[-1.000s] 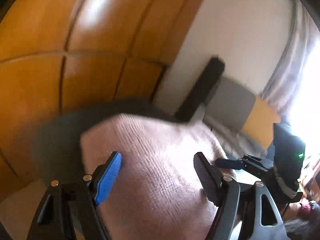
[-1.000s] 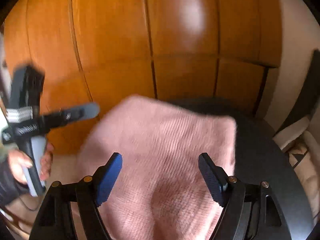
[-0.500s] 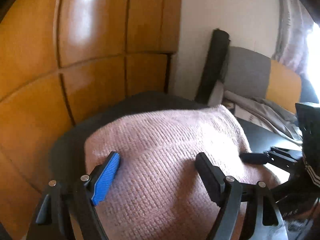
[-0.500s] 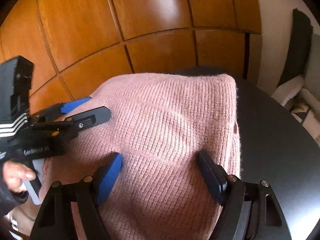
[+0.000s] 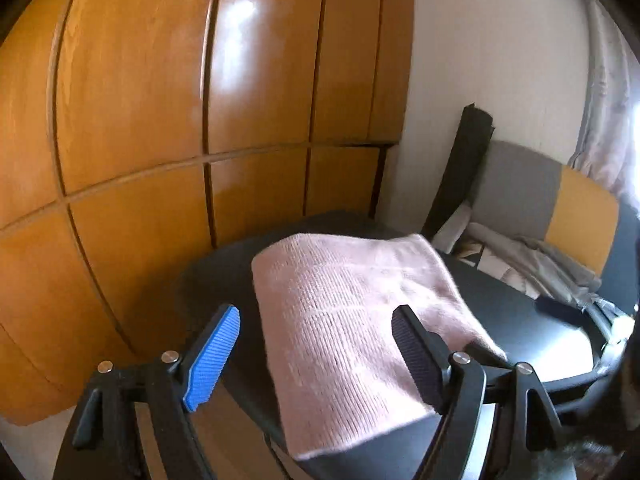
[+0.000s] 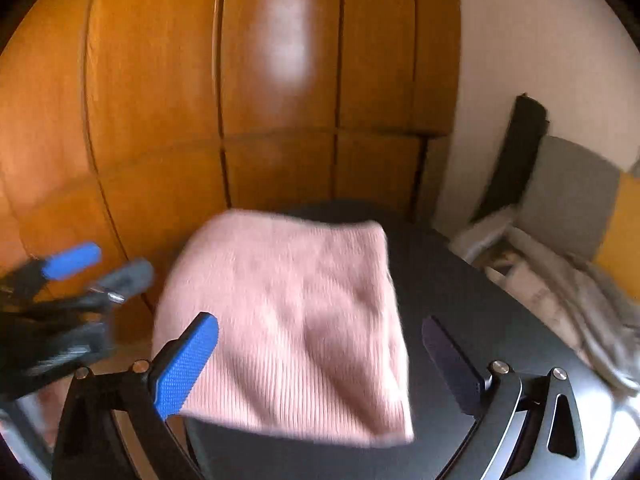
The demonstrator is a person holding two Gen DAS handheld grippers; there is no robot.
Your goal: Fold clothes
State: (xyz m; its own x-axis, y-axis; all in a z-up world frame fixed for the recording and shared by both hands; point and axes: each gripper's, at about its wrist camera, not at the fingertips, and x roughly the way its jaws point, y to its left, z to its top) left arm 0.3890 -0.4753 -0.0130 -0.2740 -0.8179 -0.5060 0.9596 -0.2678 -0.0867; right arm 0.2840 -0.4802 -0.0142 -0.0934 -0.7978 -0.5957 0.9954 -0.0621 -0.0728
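my left camera looks forward and down between my fingers (image 5: 212, 360), close over the near left edge of the dark table (image 5: 520, 320), facing the wooden wardrobe (image 5: 160, 120). my right camera sits a little further right, aimed the same way, and catches my left gripper (image 6: 100, 268) at its left edge. both views share the pink knit (image 5: 352, 320), table, wardrobe and corner chair (image 6: 572, 196).

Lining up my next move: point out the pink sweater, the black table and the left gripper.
pink sweater (image 6: 288, 320), right wrist view, middle of the folded knit.
black table (image 6: 460, 288), right wrist view, bare top beside the sweater.
left gripper (image 5: 316, 356), left wrist view, midway between fingertips.
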